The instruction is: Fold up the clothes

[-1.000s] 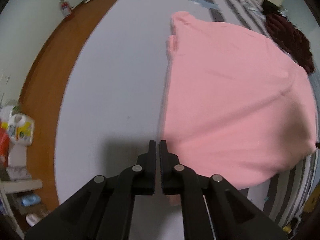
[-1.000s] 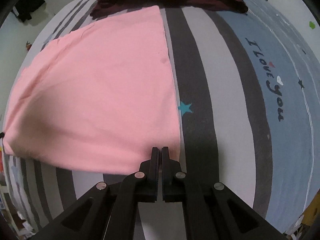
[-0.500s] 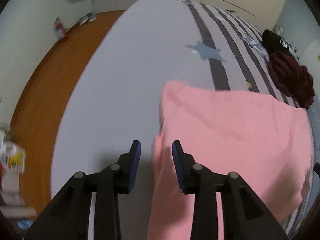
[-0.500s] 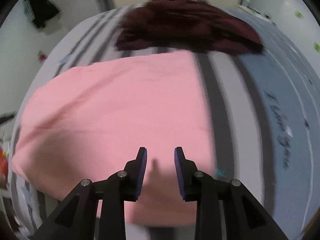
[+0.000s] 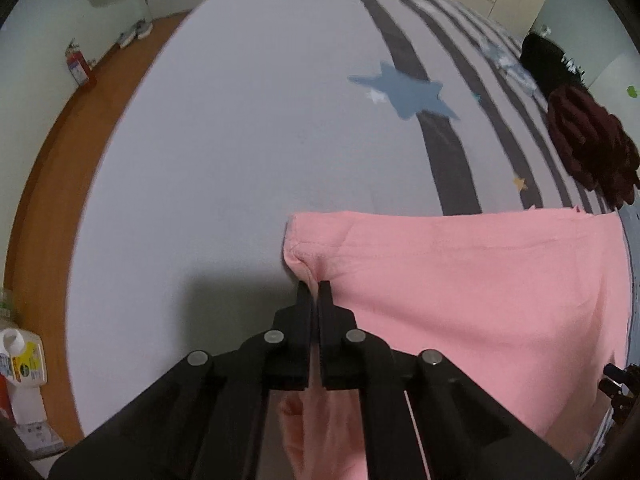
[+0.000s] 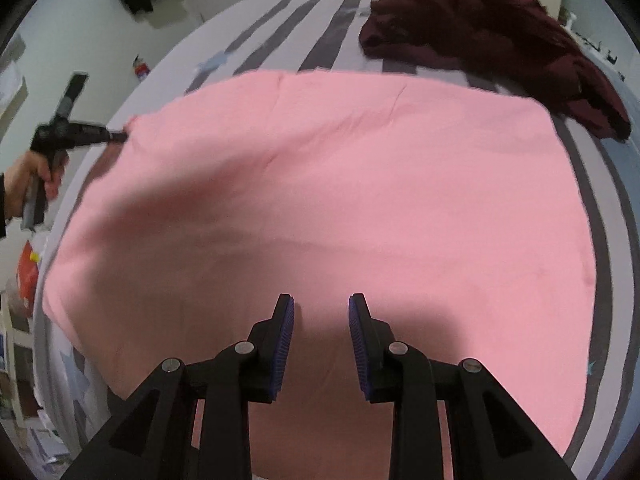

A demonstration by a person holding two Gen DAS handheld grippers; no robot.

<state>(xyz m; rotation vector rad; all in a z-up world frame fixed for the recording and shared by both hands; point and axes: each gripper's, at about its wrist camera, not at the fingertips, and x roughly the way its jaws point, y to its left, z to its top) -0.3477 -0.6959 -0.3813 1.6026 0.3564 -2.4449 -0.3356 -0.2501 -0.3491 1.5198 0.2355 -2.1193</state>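
The pink garment (image 6: 340, 200) lies spread flat on the striped bed sheet (image 5: 248, 128), filling most of the right wrist view. Its far edge runs straight across the grey and dark stripes, and its far right corner stops just short of a heap of dark maroon clothing (image 6: 500, 40) that sits toward the head of the bed. The near edge hangs toward the bed's side below the right gripper. In the left wrist view the garment's left edge ends at a small stitched corner (image 5: 298, 248), bunched up into a ridge.

Left of that corner the sheet is bare pale grey all the way to the bed's rim, with a blue star print (image 5: 404, 92) farther up and wooden floor (image 5: 52, 184) beyond the rim. A red fire extinguisher (image 5: 78, 66) stands against the wall, and a white detergent bottle (image 5: 22, 356) sits low at the left.

The left gripper (image 5: 314, 286) points steeply down with its jaws clenched on the garment's bunched corner; pink cloth shows through the gap behind the fingers. In the right wrist view a hand (image 6: 24, 184) holds that tool by its handle at the cloth's left edge.

The right gripper (image 6: 321, 308) hovers steeply over the middle of the garment's near part, jaws apart with blue ribbed pads (image 6: 285, 344) showing, gripping nothing.
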